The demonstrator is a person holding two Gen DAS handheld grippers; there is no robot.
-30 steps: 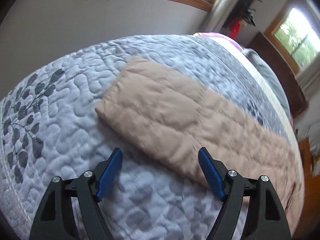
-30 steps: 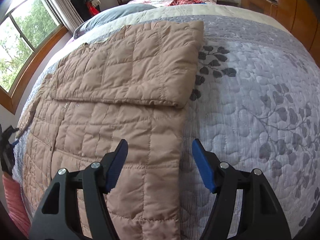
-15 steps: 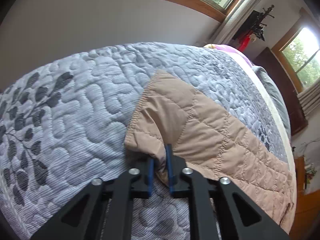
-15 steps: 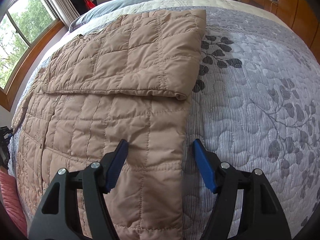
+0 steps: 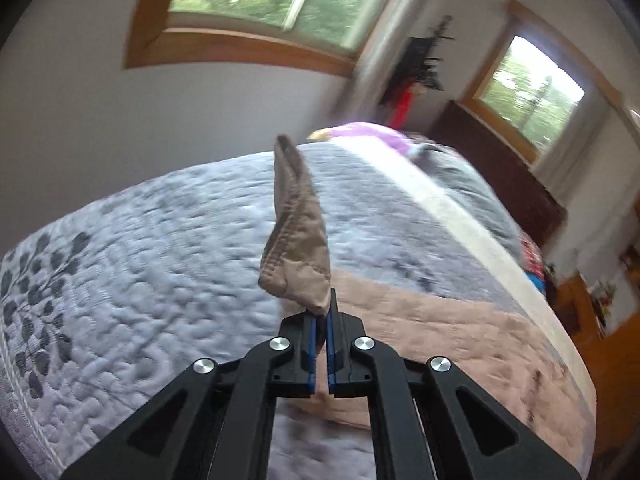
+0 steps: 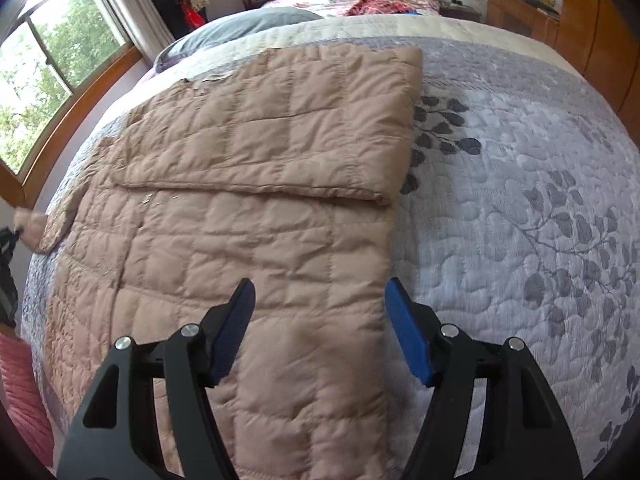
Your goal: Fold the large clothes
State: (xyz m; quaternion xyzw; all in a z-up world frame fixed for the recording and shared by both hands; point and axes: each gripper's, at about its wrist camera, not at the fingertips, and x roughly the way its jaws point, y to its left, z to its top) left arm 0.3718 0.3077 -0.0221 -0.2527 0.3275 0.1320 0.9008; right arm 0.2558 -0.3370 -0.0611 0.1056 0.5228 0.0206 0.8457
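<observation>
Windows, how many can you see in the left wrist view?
2: one window on the wall beyond the bed's far side, another window at upper right near the headboard. Others may be out of frame.

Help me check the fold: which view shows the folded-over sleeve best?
The right wrist view: the folded sleeve lies flat across the tan jacket, fully visible. The left wrist view shows only the other sleeve's cuff pinched in the left gripper.

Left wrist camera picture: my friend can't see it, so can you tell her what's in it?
The left tongs are shut on the cuff of a tan quilted jacket sleeve, lifting it up above a bed. Below lies a grey quilt with dark leaf prints, and more of the tan jacket rests flat on it. Two windows show behind; the picture is blurry.
</observation>
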